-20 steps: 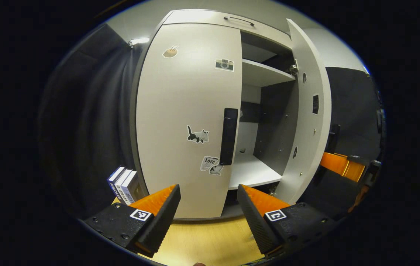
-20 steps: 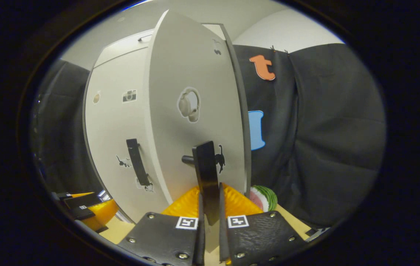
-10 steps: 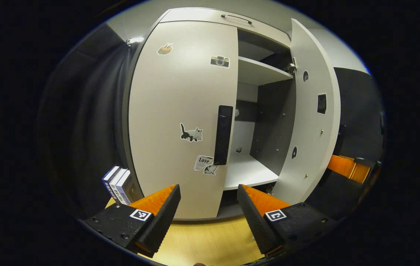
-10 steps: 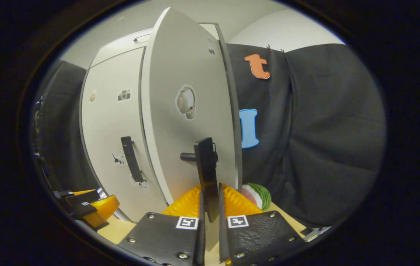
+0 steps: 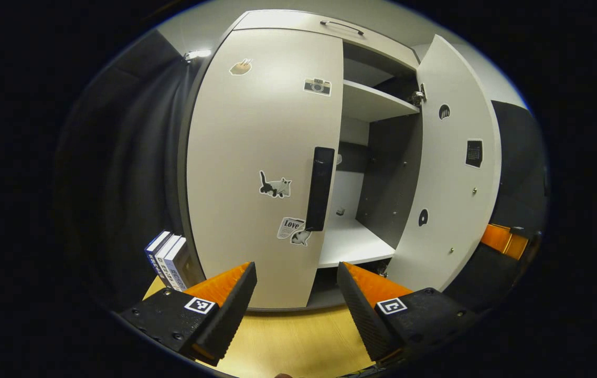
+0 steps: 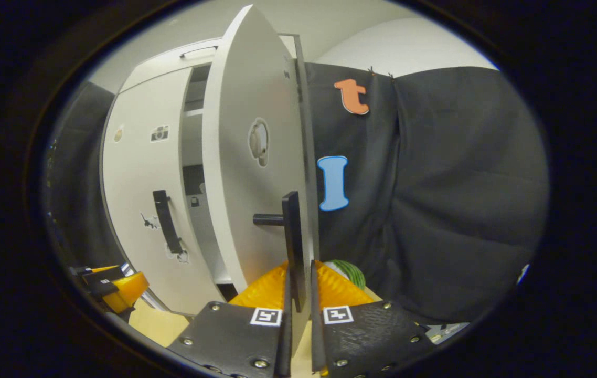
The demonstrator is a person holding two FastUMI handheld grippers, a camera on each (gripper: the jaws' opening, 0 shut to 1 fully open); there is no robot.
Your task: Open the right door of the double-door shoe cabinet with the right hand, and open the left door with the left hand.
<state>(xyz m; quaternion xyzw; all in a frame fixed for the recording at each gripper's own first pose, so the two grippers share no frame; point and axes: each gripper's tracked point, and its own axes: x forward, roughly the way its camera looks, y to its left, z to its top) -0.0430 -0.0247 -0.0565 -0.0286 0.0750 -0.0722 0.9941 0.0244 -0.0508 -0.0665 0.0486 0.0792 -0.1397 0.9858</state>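
Right door (image 5: 453,173): swung well open, right gripper (image 6: 298,294) clamped on its handle (image 6: 293,241). Left door (image 5: 264,157): seemingly closed. Left gripper (image 5: 296,291): fingers spread, empty (short of handle (image 5: 320,188)). Next: reach, pinch, pull.

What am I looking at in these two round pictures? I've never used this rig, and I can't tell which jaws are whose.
Each picture comes from a camera riding on a hand-held gripper, looking along its own jaws. In the left gripper view, the left gripper hangs open in front of the closed left door, short of its handle. In the right gripper view, the right gripper is shut on the right door's handle, and the right door is swung well open. Books stand beside the cabinet on the wooden surface. The left gripper also shows low on the left of the right gripper view.
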